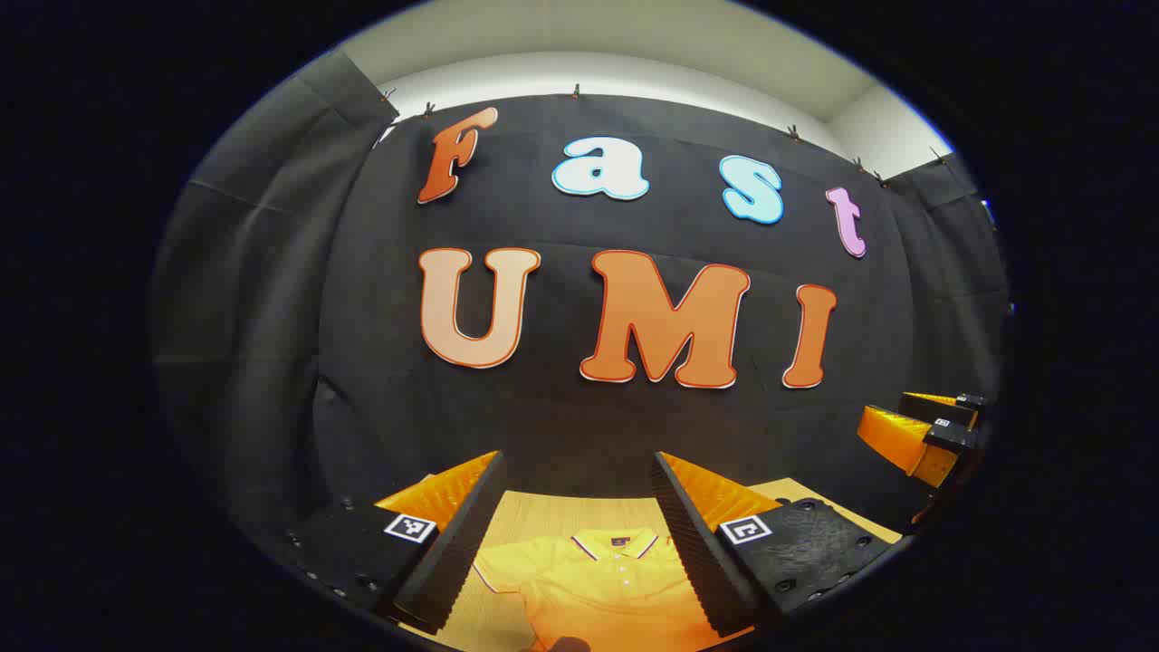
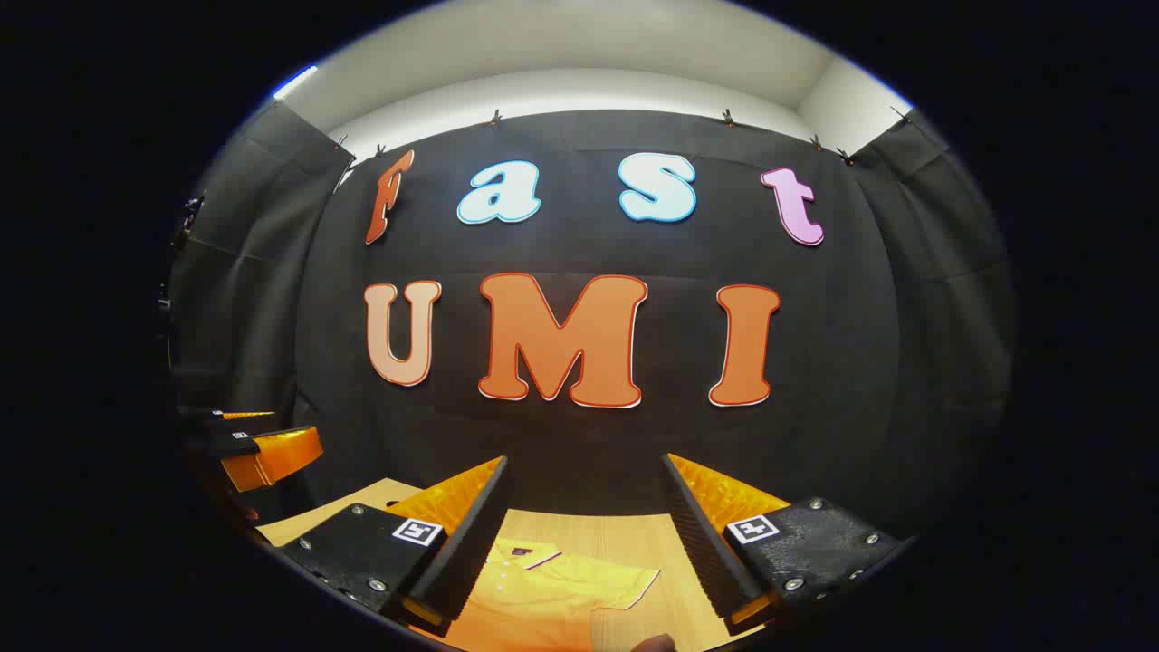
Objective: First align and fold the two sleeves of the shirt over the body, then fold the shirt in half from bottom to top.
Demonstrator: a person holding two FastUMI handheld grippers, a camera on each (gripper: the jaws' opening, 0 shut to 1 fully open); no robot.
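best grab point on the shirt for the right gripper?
Likely the sleeve cuff, from above. The shirt lies flat on the table, collar away, that sleeve spread outward, so its edge is free to pinch. Right gripper is open above it.

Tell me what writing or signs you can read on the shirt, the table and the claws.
Shirt neck tag: too small to read.
Left claw square markers: black-and-white patterns, no words or numbers.
Right claw square markers: the same, no words.
Table: no writing seen.
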